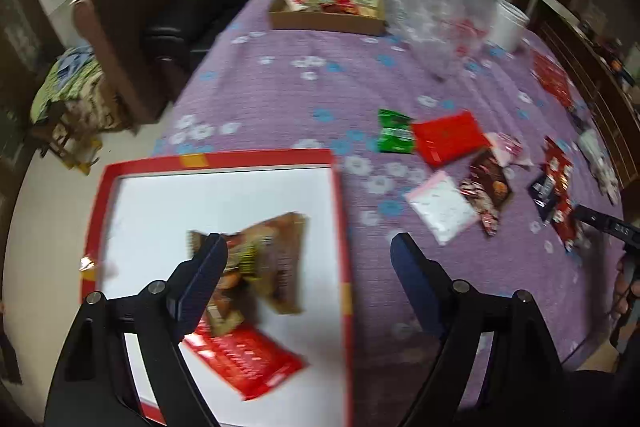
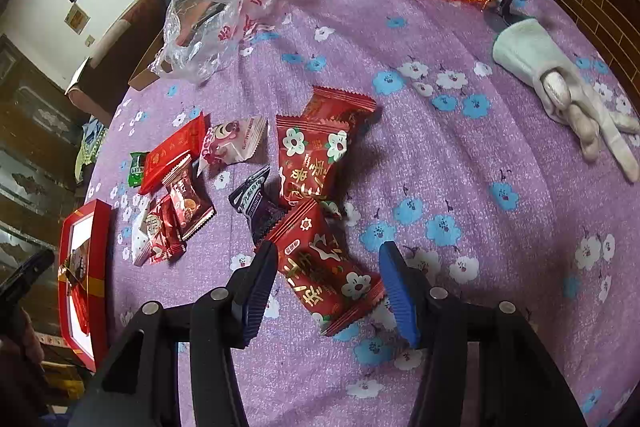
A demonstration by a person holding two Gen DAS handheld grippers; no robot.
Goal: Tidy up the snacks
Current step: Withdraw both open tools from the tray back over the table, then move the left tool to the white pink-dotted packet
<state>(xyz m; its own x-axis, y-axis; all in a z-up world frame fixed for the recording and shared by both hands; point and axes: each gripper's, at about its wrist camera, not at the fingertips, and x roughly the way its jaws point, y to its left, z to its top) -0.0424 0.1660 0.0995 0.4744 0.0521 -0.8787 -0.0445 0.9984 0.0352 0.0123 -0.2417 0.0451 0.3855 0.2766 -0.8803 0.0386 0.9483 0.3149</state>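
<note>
Left tongs (image 1: 308, 247) gape wide over the red-rimmed, white-floored tray (image 1: 338, 227), gripping nothing; a brown crinkled snack packet (image 1: 276, 263) and a flat red foil packet (image 1: 248, 359) lie inside it. View blurred, so we read no print there.

Right tongs (image 2: 328, 267) stand open astride a red flower-printed pillow packet with gold characters (image 2: 324, 267) lying on the purple flowered tabletop (image 2: 460, 167), not yet pinched. We judge it light, puffy, slick film with crushable contents: take it across the middle, gently. Its twin (image 2: 308, 163) lies just beyond. Gold Chinese characters, brand unreadable. The clear plastic bag (image 2: 224, 7) farther back bears red characters.
</note>
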